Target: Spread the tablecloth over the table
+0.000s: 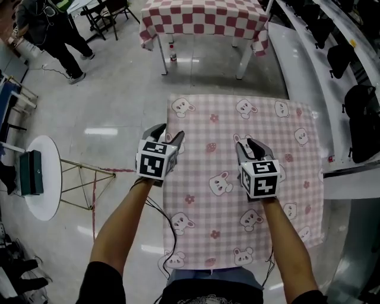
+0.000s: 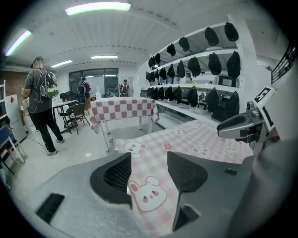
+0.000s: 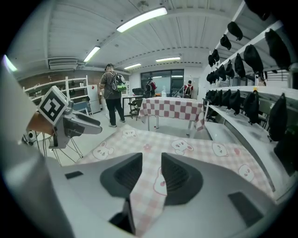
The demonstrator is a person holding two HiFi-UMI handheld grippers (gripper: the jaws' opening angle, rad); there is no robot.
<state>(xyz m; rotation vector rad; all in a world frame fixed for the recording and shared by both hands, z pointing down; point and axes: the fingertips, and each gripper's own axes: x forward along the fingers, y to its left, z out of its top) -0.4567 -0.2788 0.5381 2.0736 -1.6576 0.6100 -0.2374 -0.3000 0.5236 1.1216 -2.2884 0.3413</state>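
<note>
Holding the left hand-held gripper (image 1: 168, 134) wide open and empty just over the left edge of the tablecloth (image 1: 261, 122), and holding the right hand-held gripper (image 1: 248, 144) narrowly open above the cloth's middle, with pink check showing in the gap but not being pinched. Showing the tablecloth lying flat, spread across the worktop, rabbit print facing up. Showing, further off on the grey floor (image 1: 119, 89), a red-checked table (image 1: 202, 18) and a person (image 1: 50, 27) standing at far left.
</note>
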